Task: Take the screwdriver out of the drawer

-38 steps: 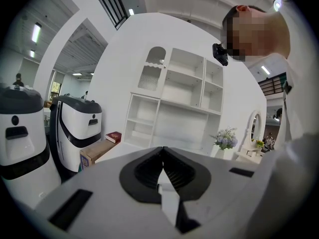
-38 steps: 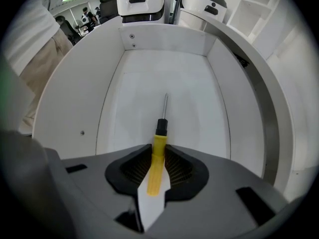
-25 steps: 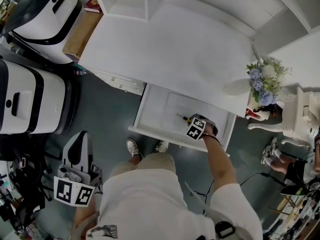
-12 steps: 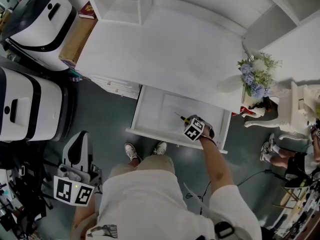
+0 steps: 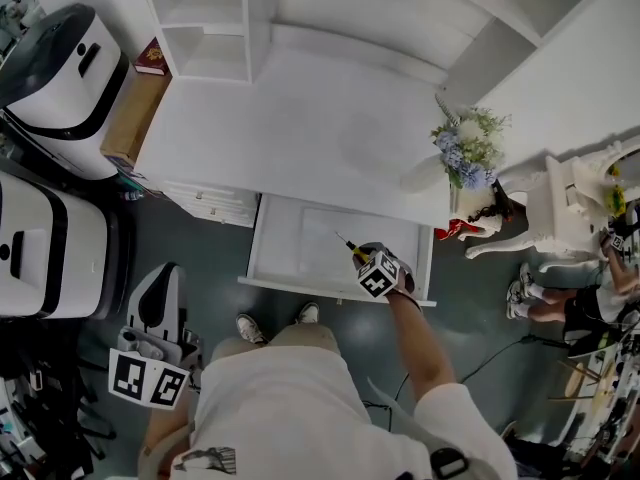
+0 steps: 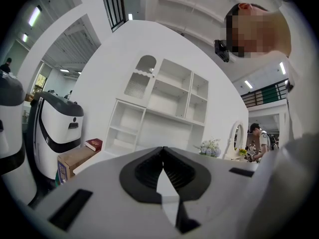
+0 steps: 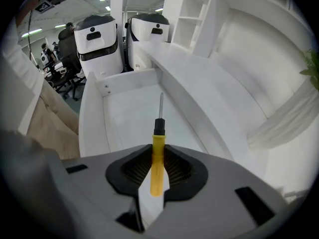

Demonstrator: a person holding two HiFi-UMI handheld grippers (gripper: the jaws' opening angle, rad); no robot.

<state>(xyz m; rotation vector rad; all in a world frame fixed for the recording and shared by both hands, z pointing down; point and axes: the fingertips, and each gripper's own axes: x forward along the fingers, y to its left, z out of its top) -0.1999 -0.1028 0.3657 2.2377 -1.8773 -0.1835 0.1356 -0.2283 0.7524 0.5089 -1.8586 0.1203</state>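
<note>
The right gripper [image 7: 157, 156] pinches the screwdriver [image 7: 157, 169]: lift it clear over the drawer [image 7: 92, 114] rim; the left gripper [image 6: 162, 152] is pressed together.

White desk [image 5: 300, 118], flowers [image 5: 465, 148] at its right end, drawer [image 5: 300, 250] open under its front edge, box [image 5: 122, 120] at its left, red book [image 5: 152, 58] on the box.

Handle of screwdriver [image 7: 158, 133] showing glossy yellow plastic, shaft gleaming as bare metal. Shell of right gripper [image 7: 158, 151] looking matt grey plastic, pads [image 7: 133, 171] showing ribbed black face. Inside of drawer [image 7: 124, 81] showing smooth white paint. Beside desk, box [image 5: 125, 118] looking brown cardboard.
</note>
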